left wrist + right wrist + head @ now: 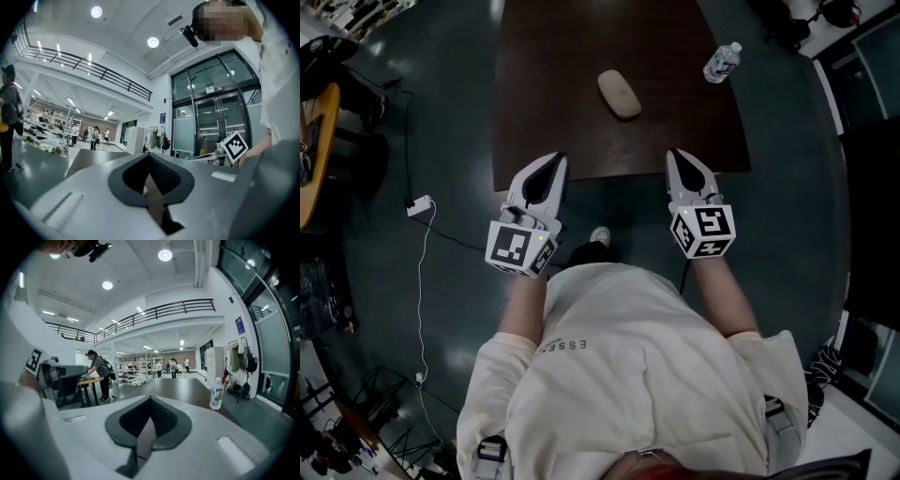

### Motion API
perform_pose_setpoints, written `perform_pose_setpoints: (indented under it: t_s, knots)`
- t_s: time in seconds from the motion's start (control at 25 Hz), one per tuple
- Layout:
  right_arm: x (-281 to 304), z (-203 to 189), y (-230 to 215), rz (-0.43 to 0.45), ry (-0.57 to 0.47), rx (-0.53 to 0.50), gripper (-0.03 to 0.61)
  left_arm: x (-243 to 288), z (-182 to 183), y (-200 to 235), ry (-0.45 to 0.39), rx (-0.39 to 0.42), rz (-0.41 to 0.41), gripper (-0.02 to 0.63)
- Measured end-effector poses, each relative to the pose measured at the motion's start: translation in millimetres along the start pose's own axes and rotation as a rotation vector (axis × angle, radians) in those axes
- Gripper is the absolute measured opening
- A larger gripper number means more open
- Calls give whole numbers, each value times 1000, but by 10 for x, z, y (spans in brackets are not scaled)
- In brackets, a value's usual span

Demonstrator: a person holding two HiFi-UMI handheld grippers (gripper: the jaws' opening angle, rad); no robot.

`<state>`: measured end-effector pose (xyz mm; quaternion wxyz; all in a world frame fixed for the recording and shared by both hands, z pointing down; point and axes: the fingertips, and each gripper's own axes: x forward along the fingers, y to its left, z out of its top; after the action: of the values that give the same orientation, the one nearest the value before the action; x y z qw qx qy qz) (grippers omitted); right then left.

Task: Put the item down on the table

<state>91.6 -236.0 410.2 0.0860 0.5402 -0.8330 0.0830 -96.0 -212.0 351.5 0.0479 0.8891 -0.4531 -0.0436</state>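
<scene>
A tan oblong item (620, 94) lies on the dark brown table (572, 141), toward its far middle, with nothing touching it. My left gripper (551, 161) hangs over the table's near edge at the left, its jaws shut and empty (150, 155). My right gripper (680, 155) is level with it at the near edge on the right, also shut with nothing between its jaws (150, 399). Both stay well short of the item. Neither gripper view shows the item.
A clear water bottle (723, 62) stands at the table's far right, also seen in the right gripper view as the bottle (216, 393). A white power strip (419, 205) and its cable lie on the floor at left. A round wooden table (319, 141) is further left.
</scene>
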Motion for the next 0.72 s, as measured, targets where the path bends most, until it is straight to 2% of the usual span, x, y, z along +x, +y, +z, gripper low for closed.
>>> perform_pose_setpoints:
  t_s: [0.24,0.52,0.72]
  knots:
    - [-762,-175,157,24,14,-7,-12,-418,-41,-625,-12,-1,-19,9]
    - [-1739,-485,284,70,12,12,-12,-977,-95,-1418,-9,2,8,9]
    - [-2181,-732,415,85,38,14,-12,-1312,-160,-1954,-6,-10,-17,9]
